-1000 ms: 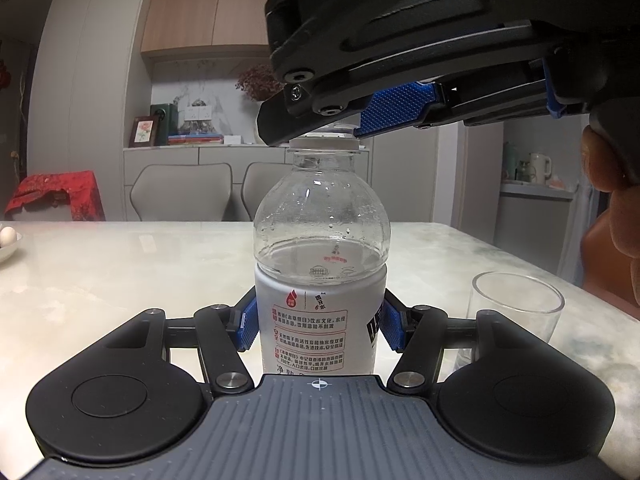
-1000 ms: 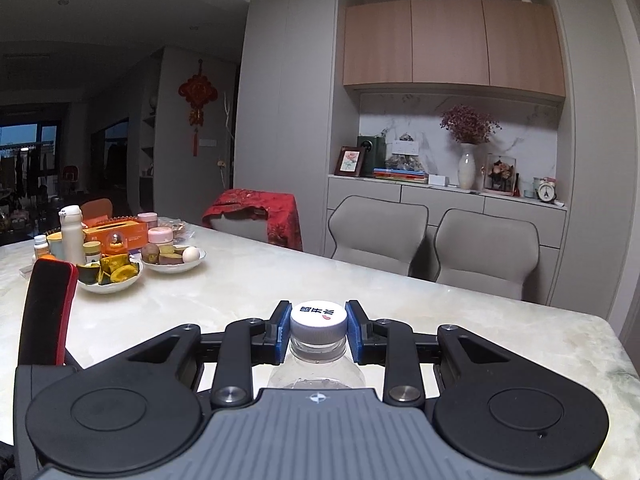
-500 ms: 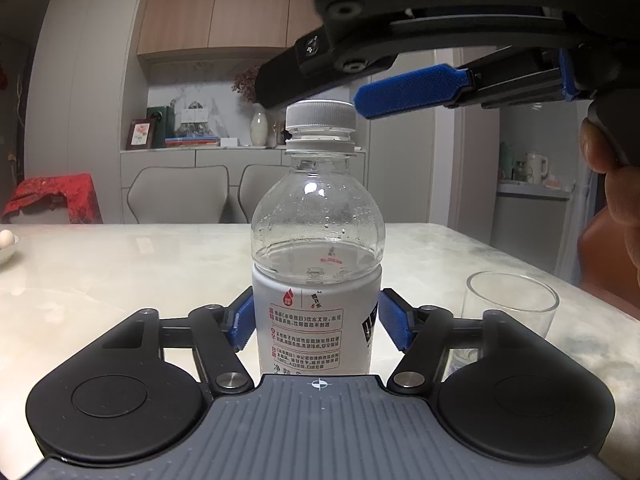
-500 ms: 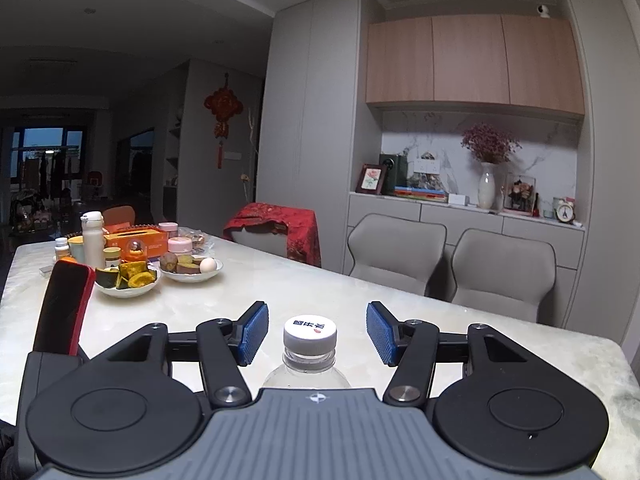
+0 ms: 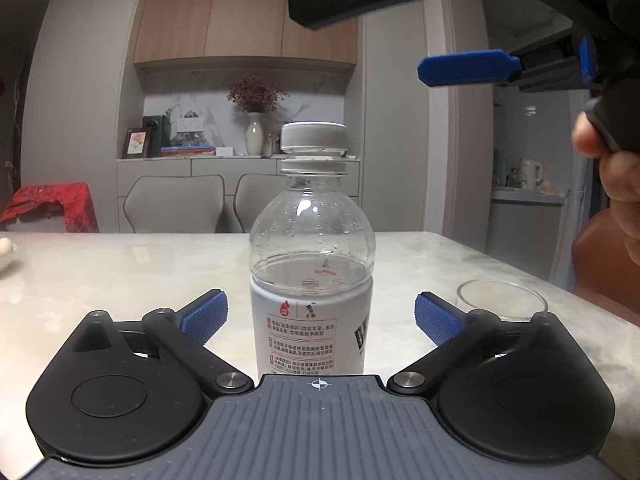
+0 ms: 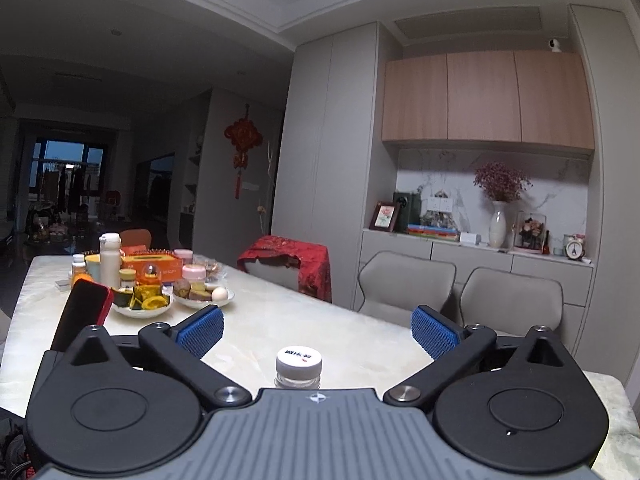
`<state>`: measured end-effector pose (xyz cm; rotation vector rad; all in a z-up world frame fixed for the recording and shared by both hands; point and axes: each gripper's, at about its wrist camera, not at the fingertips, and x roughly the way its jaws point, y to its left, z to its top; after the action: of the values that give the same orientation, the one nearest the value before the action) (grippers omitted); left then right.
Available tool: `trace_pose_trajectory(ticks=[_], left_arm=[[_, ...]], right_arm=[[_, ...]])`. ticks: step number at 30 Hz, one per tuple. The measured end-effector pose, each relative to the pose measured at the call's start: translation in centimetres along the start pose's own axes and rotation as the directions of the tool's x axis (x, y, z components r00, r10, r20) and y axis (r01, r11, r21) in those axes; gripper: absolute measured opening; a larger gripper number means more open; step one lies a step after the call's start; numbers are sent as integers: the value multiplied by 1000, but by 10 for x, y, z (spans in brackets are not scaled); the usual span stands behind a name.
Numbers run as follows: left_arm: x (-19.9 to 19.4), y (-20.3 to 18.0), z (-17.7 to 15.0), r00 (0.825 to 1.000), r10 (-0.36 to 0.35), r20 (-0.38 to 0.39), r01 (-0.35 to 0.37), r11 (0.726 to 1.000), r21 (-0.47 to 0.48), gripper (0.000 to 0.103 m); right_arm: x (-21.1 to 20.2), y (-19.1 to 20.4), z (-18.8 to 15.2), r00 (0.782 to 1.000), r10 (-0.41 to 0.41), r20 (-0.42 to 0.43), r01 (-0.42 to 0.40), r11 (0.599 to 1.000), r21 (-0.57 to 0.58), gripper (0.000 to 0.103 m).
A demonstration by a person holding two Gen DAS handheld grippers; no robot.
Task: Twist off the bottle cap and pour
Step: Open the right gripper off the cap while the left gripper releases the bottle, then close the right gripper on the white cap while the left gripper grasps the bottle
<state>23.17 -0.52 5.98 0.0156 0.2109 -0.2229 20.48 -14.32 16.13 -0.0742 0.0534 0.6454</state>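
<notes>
A clear plastic bottle with a white label stands upright on the marble table, partly filled. Its grey-white cap sits on the neck. My left gripper is open, its blue pads apart on either side of the bottle and not touching it. My right gripper is open and empty, raised above the bottle; the cap shows below and between its pads. One of its blue pads shows at the upper right in the left wrist view. An empty clear glass stands right of the bottle.
Plates of food, jars, a flask and an orange tissue box sit at the table's far left. A red phone stands near the left. Grey chairs and a sideboard line the far side. A hand is at the right.
The right gripper let go of the cap, opened wide and rose up and away. The left gripper opened and released the bottle, which stays standing.
</notes>
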Motion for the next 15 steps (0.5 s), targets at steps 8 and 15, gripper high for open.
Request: trace_pose_trajectory(ticks=[8, 15], left_arm=[[-9, -7, -1, 1000, -8, 12, 8, 1000, 8, 103], [-12, -15, -2, 1000, 11, 28, -13, 997, 70, 103]], right_arm=[[-8, -4, -2, 999, 6, 53, -7, 1000, 12, 103], [-6, 2, -5, 997, -2, 74, 3, 1000, -13, 103]])
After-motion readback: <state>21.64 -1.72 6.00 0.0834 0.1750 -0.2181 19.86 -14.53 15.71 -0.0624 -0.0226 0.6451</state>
